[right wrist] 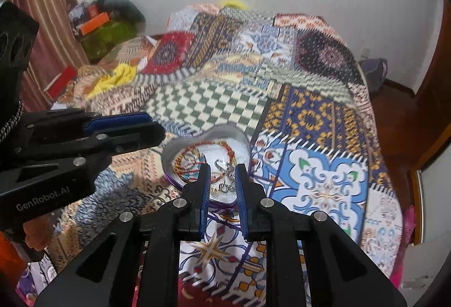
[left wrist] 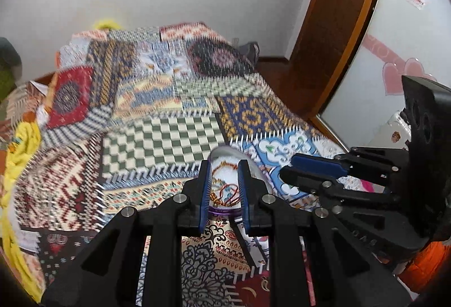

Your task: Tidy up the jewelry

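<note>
The heart-shaped tin point(right wrist: 207, 163), with bracelets point(right wrist: 203, 160) tangled inside, sat on the patchwork bedspread point(right wrist: 324, 166) at twelve o'clock of both tools, the left gripper point(left wrist: 224, 182) and right gripper point(right wrist: 222, 185) hanging over it part open and empty, seemingly poised to pick.

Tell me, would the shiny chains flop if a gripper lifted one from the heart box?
Probably: the chains lie in loose curls, so one would dangle. They overlap the bangles, so neighbours may snag and come too. The heart box looks light and may slide on the quilt.
</note>
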Motion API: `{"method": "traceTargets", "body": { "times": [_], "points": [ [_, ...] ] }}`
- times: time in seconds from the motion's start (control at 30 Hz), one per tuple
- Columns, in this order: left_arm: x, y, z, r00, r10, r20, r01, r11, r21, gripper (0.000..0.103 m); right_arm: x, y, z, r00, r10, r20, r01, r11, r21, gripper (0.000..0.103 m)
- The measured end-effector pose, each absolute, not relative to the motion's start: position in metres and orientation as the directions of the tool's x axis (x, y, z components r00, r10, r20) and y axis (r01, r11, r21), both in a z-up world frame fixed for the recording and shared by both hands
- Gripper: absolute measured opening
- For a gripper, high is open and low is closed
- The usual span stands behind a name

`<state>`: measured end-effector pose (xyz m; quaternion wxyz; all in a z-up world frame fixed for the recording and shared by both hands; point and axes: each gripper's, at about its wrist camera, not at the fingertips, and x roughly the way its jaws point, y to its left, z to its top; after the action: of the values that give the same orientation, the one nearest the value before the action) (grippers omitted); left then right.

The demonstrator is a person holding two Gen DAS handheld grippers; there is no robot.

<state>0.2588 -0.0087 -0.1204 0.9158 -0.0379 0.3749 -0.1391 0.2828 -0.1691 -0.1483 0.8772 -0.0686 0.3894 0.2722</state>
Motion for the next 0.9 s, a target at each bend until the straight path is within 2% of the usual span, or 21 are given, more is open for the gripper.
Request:
{"method": "traceTargets", "body": {
  "times": [0.2,0.5,0.63,0.7,0.77,0.8,0.87,0.9],
  "points": [
    [0.214,-0.011,-0.060,0.802,-0.227,-0.552,0.202,0.973,-0.107,0.017,0.247,-0.187,-0.091,0.668,0.434,-0.604,-0.498,0.864,0.070,0.016],
    [0.111,-0.024,0.017,0.953,-0.132,-0.273,0.142,0.990,0.016,0.021,0.141,-0.214,0.008,0.861,0.435,-0.263,-0.446,0.895,0.022,0.016],
    [0.072,-0.025,0.026,0.982,-0.076,-0.174,0.083,0.996,0.032,0.053,0.093,-0.216,0.027,0.912,0.387,-0.136,-0.393,0.919,-0.018,0.017],
    [0.057,-0.023,0.027,0.987,-0.063,-0.148,0.067,0.997,0.024,0.059,0.082,-0.217,0.029,0.924,0.368,-0.103,-0.372,0.928,-0.023,0.027],
    [0.049,-0.021,0.026,0.989,-0.042,-0.142,0.044,0.999,0.014,0.070,0.072,-0.218,0.028,0.935,0.348,-0.074,-0.350,0.937,-0.018,0.052],
    [0.048,-0.019,0.024,0.990,-0.032,-0.140,0.034,0.999,0.011,0.073,0.066,-0.218,0.028,0.941,0.333,-0.059,-0.335,0.942,-0.016,0.055],
    [0.042,-0.017,0.022,0.991,-0.018,-0.136,0.018,1.000,0.003,0.086,0.063,-0.217,0.026,0.950,0.308,-0.050,-0.309,0.951,-0.012,0.067],
    [0.041,-0.017,0.021,0.991,-0.014,-0.133,0.014,1.000,0.000,0.088,0.064,-0.215,0.025,0.952,0.301,-0.050,-0.302,0.953,-0.005,0.072]
  ]
}}
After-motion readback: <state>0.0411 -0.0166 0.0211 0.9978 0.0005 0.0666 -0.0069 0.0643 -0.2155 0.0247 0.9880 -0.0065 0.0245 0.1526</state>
